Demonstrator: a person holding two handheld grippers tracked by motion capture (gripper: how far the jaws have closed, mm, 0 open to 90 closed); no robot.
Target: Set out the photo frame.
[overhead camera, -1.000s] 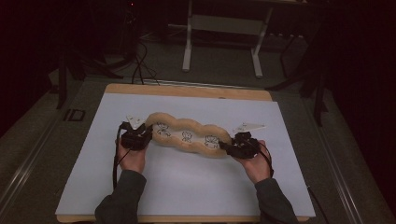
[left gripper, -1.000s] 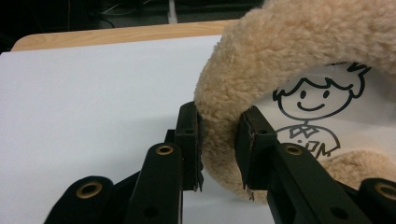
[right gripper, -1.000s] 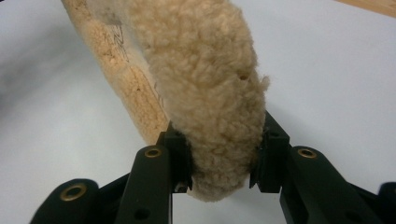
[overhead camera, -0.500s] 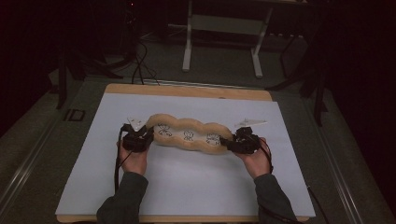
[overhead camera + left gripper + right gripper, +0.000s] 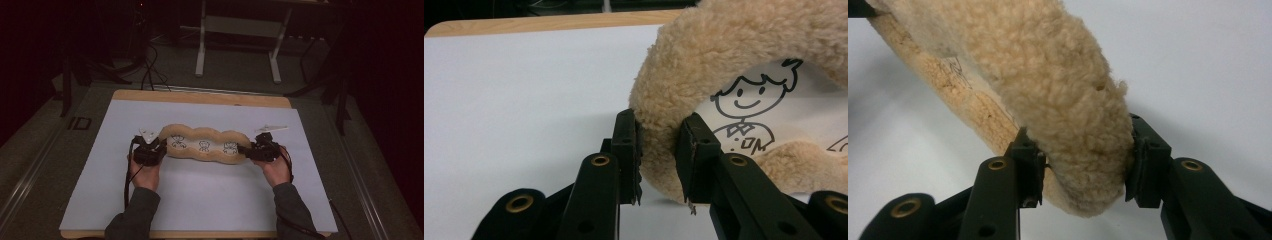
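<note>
Fleecy tan mat (image 5: 202, 145), still pinched between both grippers, barely shifted.

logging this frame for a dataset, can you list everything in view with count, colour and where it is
plush mat: 1, tan fleece rim around a white centre with three black line-drawn cartoon figures, lying across the middle of the sheet, gripped at both ends
sheet: 1, white, covering most of the table top
table: 1, light wood, its edge showing along the far side
desk frame: 1, white legs, on the floor beyond the table
cables: several, black, on the floor at far left
left hand-held gripper: 1, black, closed on the mat's left end
right hand-held gripper: 1, black, closed on the mat's right end
hands: 2, in dark grey sleeves, coming from the near edge
</note>
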